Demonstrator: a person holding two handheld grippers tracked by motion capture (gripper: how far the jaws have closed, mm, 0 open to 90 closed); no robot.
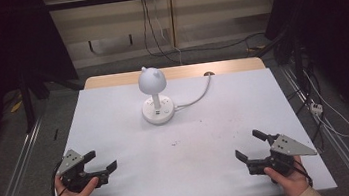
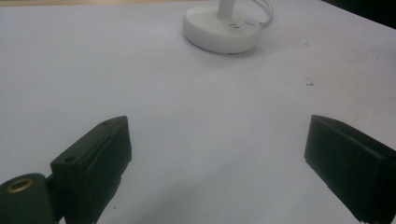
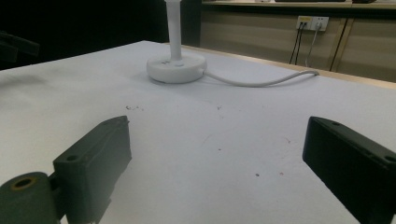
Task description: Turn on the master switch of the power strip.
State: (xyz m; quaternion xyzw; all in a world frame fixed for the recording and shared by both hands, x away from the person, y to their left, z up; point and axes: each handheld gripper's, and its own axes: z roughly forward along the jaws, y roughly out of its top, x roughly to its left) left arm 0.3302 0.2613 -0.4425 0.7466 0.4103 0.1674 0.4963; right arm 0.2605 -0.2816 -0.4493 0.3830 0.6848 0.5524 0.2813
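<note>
Both grippers sit low at the near edge of the table (image 1: 124, 195), and the lamp (image 1: 155, 98) stands alone at the far middle, so the step in hand looks like the opening reach. The left gripper (image 1: 103, 160) has its jaws spread wide with nothing between them, and the right gripper (image 1: 249, 144) matches it, wide open and empty. To do this well, I'd judge, one gripper should travel forward and inward, staying low and level, and arrive square on the base or stem rather than the round head (that top-heavy dome could tip it). Watch the cord (image 1: 197, 96) trailing off the base towards two o'clock; a right-side approach should keep clear of it. In the left gripper view the base (image 2: 222, 28) lies well ahead, at about twelve to one o'clock of the jaws. In the right gripper view the base (image 3: 176, 68) sits far ahead near eleven o'clock, with the cord (image 3: 261, 80) running off to the right.
</note>
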